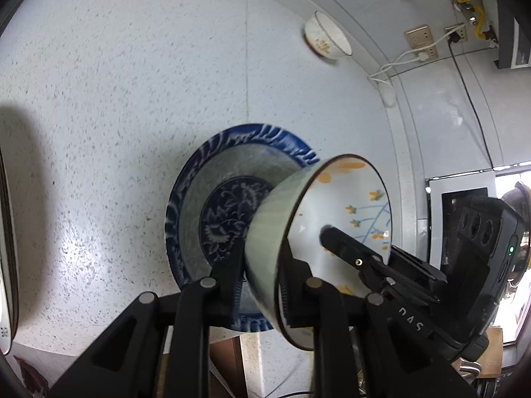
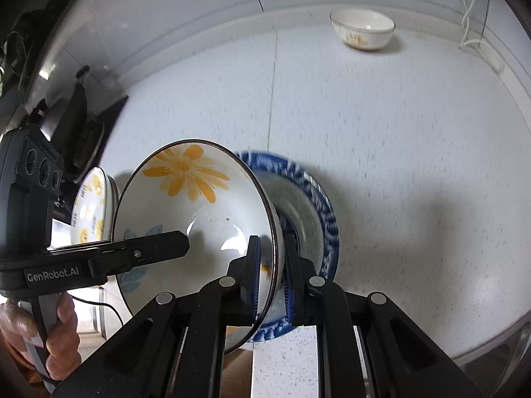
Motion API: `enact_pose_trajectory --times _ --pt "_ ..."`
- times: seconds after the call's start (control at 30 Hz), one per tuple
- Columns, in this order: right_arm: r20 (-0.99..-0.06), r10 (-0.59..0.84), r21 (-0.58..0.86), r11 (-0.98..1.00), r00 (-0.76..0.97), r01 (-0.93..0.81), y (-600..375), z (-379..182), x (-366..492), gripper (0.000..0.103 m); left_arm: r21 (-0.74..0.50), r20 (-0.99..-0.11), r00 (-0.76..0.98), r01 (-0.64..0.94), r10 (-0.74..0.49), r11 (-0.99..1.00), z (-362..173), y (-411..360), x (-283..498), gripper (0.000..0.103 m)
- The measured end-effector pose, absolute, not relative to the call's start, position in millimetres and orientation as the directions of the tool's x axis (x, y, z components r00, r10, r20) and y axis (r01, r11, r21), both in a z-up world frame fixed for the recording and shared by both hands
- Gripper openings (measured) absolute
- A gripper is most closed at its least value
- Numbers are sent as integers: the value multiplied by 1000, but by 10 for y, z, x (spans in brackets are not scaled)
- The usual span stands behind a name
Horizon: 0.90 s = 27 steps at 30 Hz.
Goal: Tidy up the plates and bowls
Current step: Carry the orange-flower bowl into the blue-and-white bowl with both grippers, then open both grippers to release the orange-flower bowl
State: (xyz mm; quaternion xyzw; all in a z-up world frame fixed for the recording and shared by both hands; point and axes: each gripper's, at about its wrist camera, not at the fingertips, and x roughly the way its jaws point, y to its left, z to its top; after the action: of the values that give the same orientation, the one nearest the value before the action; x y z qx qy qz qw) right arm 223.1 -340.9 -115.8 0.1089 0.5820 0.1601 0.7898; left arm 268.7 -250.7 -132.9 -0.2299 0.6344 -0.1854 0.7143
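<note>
Grippers left point(image 1: 262, 277), right point(image 2: 270, 273) clamp flower bowl point(image 2: 199, 219) rim; countertop point(image 2: 415, 165) beyond bare.

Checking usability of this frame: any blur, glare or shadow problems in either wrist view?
Left wrist: blue plate rim smeared by motion, dark shadow at left on the counter. Right wrist: counter speckles streaked, glare spots inside the flowered bowl, soft shadow at right. Both bend straight edges strongly.

blue-patterned plate point(image 2: 327, 212): blurred, near part hidden behind flower bowl point(image 2: 186, 199)
striped plates point(image 1: 7, 232): cut off by left edge
bench point(image 2: 398, 172): speckle smeared
</note>
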Motion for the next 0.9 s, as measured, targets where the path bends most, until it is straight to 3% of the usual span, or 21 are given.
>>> enact_pose_trajectory --times 0.37,0.57,0.8,0.87,0.9 --pt "-900 407 392 912 155 -116 -3337 -1558 2381 13 -440 -894 114 -38 -434 897 -1572 -2630 2732 17" --pt "-899 400 384 916 181 -115 -3351 -1500 2412 13 -449 -886 146 -27 -440 893 -1512 -2523 2784 20" --pt "-891 389 372 921 233 -116 -3490 -1313 2319 16 -461 -864 202 49 -461 886 -1248 -2398 2731 41" --pt "-883 391 373 920 260 -117 -3565 -1224 2271 22 -466 -854 230 59 -466 883 -1149 -2305 2698 47" --pt "-879 390 373 921 275 -114 -3605 -1190 2259 32 -467 -850 245 58 -466 882 -1101 -2250 2695 49"
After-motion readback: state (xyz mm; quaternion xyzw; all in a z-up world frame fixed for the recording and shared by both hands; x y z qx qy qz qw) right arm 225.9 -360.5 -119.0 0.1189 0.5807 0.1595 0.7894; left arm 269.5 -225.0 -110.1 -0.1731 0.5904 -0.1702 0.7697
